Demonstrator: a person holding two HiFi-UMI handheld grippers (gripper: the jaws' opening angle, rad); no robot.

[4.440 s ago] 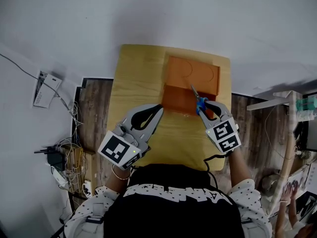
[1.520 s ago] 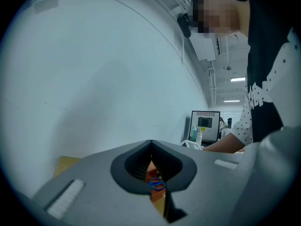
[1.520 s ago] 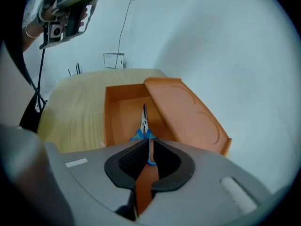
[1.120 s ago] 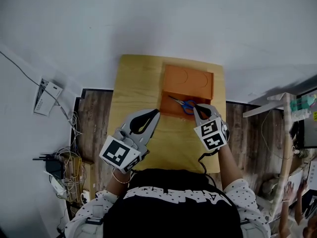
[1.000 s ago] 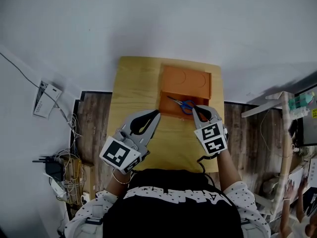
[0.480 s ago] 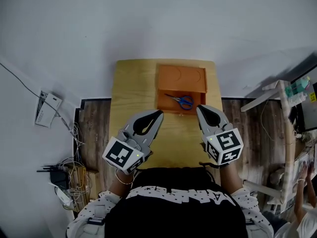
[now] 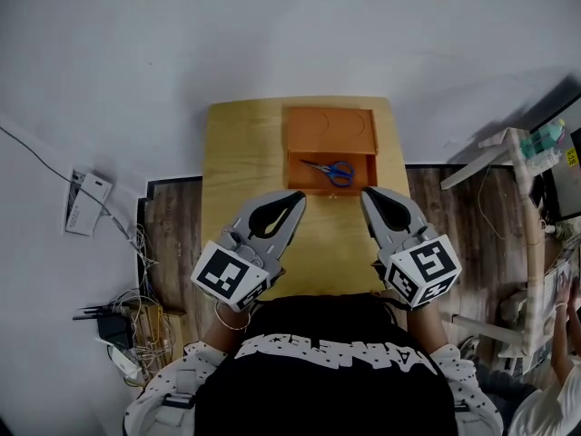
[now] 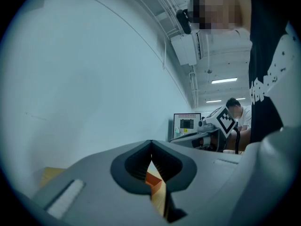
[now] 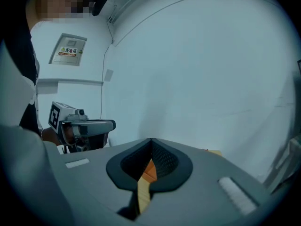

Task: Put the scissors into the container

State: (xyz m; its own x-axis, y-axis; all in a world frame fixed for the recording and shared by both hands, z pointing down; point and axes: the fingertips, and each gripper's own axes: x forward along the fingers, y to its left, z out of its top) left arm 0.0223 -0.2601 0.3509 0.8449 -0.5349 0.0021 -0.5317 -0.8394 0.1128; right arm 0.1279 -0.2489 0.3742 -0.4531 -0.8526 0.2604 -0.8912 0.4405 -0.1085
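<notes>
While a black shirt [image 7: 327, 371] fills the bottom of the head view, counting upward: one wooden table [image 7: 238, 153], one orange container [image 7: 313, 127], one pair of scissors [image 7: 331, 170], two grippers.

Down inside the container already, those scissors: lying flat in its lower section, blue handles to the right, blades pointing toward the upper left, touched by neither gripper. Two sections in that container: the upper one bare but for two round outlines, the lower one holding the scissors. Set at the upper right of the table, with its far rim close to the table's top edge and its right rim just short of the table's right edge.

Left gripper [image 7: 298, 198] at lower centre-left and right gripper [image 7: 368, 194] at lower centre-right, each with one marker cube at its back, both pointing up-frame. Well apart from each other, both tips below the container's near rim and clear of it. Pressed tip to tip on the left, nothing caught between, only a sliver of orange and wood showing through the gap behind. Same story on the right: clamped together and empty.

Plenty of bare tabletop along the whole left side of the container, plus an open lane between the two grippers. Dark plank floor [image 7: 172, 225] on either side of the table, and one tangle of cables [image 7: 123, 321] at the lower left, well away.
</notes>
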